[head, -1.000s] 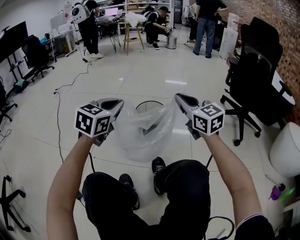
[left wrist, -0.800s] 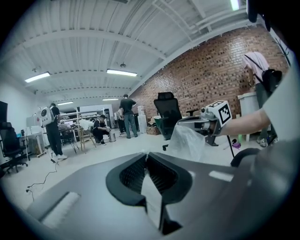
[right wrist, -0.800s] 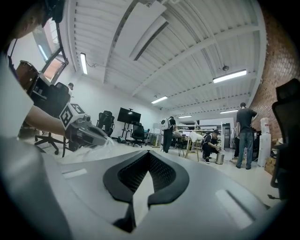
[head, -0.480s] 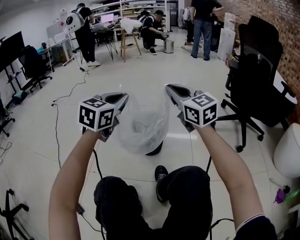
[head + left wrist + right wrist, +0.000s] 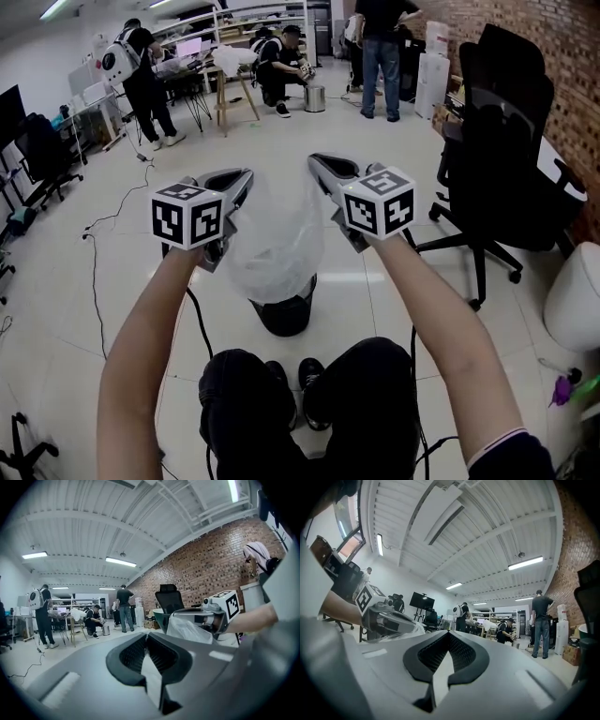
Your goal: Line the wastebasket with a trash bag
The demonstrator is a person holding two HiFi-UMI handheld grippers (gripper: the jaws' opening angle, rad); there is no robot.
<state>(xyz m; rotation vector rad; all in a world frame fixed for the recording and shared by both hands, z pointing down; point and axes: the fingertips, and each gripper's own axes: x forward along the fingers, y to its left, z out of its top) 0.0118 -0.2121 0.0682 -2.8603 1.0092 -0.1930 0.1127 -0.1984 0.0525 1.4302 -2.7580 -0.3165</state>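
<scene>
In the head view, the left gripper [image 5: 242, 178] and right gripper [image 5: 317, 164] hold the clear trash bag [image 5: 277, 246] up between them, over the black wastebasket [image 5: 281, 315] on the floor. In the left gripper view, the jaws are clamped on a strip of bag film. The right gripper view shows that gripper's jaws pinching the film likewise.

Open-plan lab or workshop space, shared.

Glossy pale tiled floor [image 5: 281, 159], with a loose black cable [image 5: 91, 272] trailing across it. Red brick wall [image 5: 572, 84] along one side, and a black high-backed swivel chair [image 5: 497, 141] before it. White ribbed ceiling [image 5: 117, 522] with long strip lights [image 5: 121, 562].

Far end: open shelving [image 5: 202, 21], a standing person with a white backpack [image 5: 141, 84], and a crouching person in dark clothes [image 5: 277, 61]. Large black screen on a stand [image 5: 422, 601].
</scene>
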